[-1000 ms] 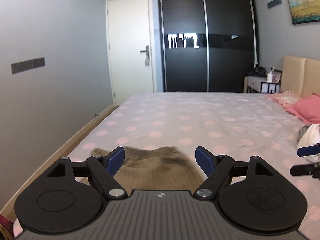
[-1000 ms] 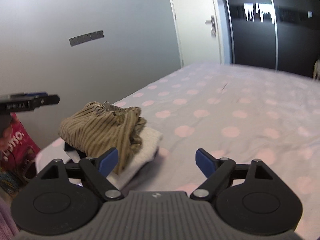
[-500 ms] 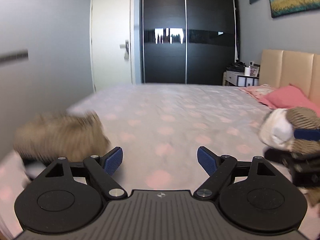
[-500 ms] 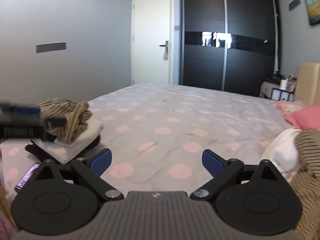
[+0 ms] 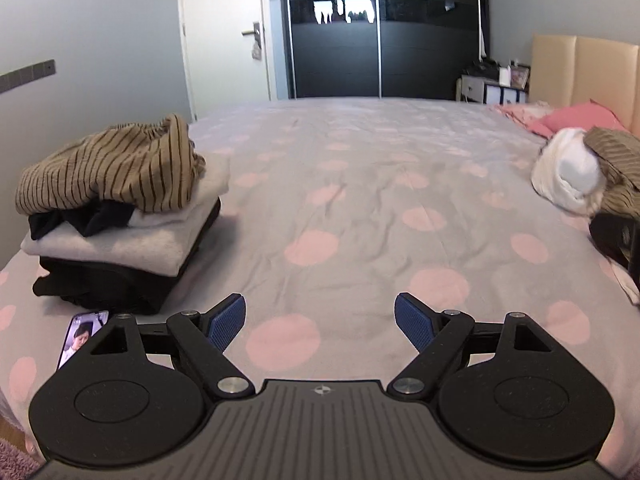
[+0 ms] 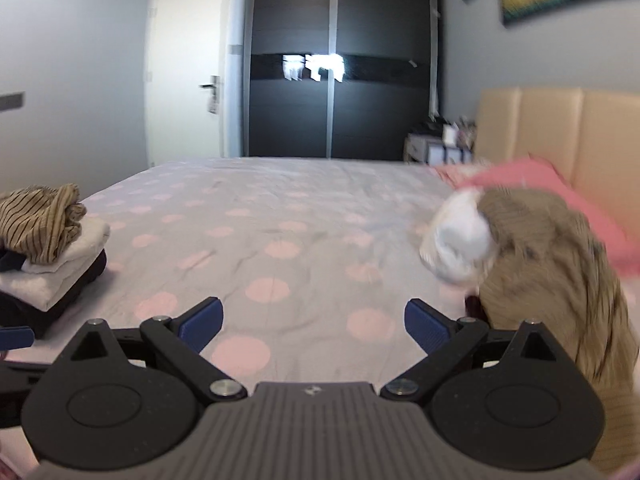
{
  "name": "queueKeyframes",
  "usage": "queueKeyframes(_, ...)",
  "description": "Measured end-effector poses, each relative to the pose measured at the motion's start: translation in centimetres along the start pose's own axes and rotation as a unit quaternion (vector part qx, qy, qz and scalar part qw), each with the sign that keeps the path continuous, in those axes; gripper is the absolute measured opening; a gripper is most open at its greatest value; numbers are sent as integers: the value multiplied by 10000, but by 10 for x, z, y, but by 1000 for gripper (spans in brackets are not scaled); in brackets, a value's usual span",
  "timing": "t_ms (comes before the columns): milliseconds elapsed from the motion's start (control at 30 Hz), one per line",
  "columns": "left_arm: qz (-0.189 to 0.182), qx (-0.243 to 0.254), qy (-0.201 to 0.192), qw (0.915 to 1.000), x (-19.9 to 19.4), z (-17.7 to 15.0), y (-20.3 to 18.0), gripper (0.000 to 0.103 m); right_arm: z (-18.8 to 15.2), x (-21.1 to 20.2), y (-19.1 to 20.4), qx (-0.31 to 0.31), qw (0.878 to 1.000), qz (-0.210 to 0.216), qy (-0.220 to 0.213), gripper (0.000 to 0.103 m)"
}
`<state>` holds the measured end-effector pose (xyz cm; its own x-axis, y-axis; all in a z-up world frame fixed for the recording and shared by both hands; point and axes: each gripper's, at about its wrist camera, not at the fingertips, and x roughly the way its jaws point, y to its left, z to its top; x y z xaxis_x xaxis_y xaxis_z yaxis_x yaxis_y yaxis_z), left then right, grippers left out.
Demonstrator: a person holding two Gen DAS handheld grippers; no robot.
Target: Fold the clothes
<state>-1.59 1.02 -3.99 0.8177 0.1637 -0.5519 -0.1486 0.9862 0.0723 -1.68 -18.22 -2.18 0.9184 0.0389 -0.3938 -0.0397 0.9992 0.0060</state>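
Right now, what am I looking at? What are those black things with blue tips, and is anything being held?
No robot here: a person holds a two-fingered tool in each hand, and each tool carries a wide-angle camera looking out along its fingers. One picture is from the left gripper, the other from the right gripper. The blue tips are the finger pads. Both stand wide open with nothing between them.

Below is a bed with a pink-dotted sheet. On the left sits a stack of folded clothes, topped by a striped garment that looks loosely bunched. A phone lies beside the stack. On the right is a heap of unfolded clothes, white and tan, near a pink pillow.
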Motion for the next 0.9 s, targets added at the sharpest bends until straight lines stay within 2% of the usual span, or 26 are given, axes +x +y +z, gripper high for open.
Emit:
queueKeyframes(100,3,-14,-11,10000,8,2,-2,82,-12,3,4,130,9996,-255,-58,99)
queueKeyframes(167,-71,-101,63,9999,12,5,-4,82,-18,6,8,-9,9994,-313,-122,99)
queueKeyframes(300,-135,-56,79,9999,13,8,-11,82,-21,12,8,-88,9997,-239,-16,99)
queueKeyframes(467,-225,-106,296,9993,17,5,-14,82,-20,15,5,-53,9999,-113,72,99)
queueKeyframes(900,-173,-157,324,9992,11,7,-11,82,-14,6,17,-338,9993,70,-151,99)
